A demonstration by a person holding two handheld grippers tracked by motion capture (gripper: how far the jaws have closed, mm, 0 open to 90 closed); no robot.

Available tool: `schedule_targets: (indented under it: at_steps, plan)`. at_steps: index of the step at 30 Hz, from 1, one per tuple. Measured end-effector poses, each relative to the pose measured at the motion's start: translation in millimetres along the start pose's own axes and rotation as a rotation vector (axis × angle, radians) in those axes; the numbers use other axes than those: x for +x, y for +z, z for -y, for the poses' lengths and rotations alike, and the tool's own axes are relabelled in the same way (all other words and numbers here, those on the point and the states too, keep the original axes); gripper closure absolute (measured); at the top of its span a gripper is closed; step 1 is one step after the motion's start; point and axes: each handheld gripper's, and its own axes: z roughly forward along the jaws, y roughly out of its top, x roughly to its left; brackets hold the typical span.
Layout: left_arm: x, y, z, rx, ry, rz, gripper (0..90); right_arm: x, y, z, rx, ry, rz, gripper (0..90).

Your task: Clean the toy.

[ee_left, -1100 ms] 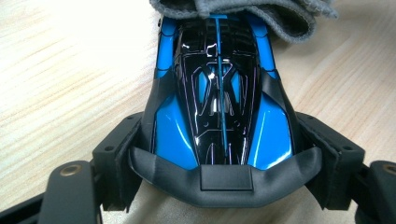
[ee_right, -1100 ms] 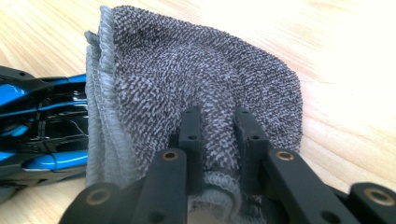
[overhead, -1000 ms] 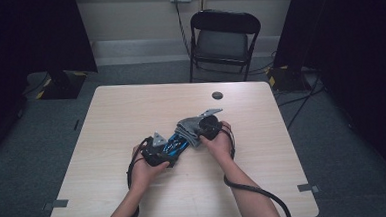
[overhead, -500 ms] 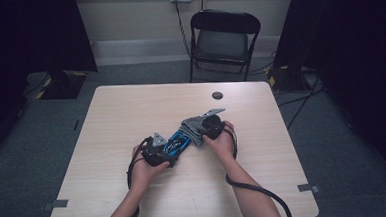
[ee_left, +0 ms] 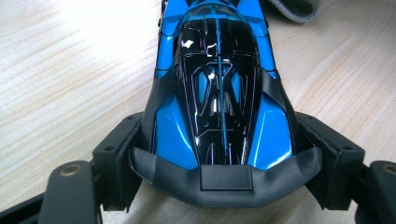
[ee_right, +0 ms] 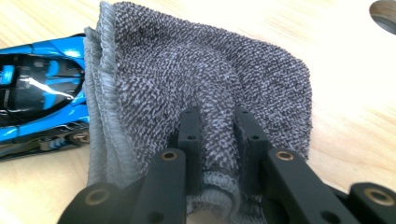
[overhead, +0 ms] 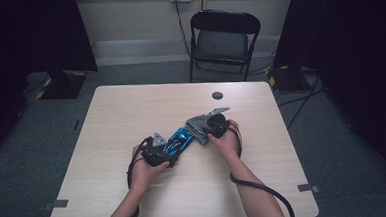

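While the left gripper has its jaws clamped on the flanks of the blue toy car, which sits on the surface just below the middle of the high view, the right gripper pinches a folded grey cloth tight between its jaws. With the cloth's edge touching the car's far end, both grasps look done. Most of the glossy body seems left to wipe.
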Motion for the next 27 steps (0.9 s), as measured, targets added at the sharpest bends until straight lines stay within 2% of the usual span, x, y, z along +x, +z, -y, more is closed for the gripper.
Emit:
schedule_targets:
  at_steps: [6, 14, 18, 20, 27]
  plan:
    - [0.0, 0.0, 0.0, 0.0, 0.0, 0.0, 24.2, -5.4, -2.3, 1.8, 0.005, 0.008, 0.02, 75.6]
    - [0.0, 0.0, 0.0, 0.0, 0.0, 0.0, 24.2, -19.2, -11.6, 7.3, 0.011, 0.028, 0.043, 75.6]
    - [0.0, 0.0, 0.0, -0.001, -0.001, 0.0, 24.2, -26.4, -21.4, 10.0, -0.01, 0.048, 0.049, 75.6]
    - [-0.1, 0.0, 0.0, 0.0, -0.001, -0.001, 24.2, -28.0, -27.3, 10.1, -0.028, 0.062, 0.037, 75.6]
    - [-0.3, -0.1, 0.1, 0.001, -0.002, -0.001, 24.2, -23.8, -44.5, 9.5, -0.088, 0.045, 0.009, 75.6]
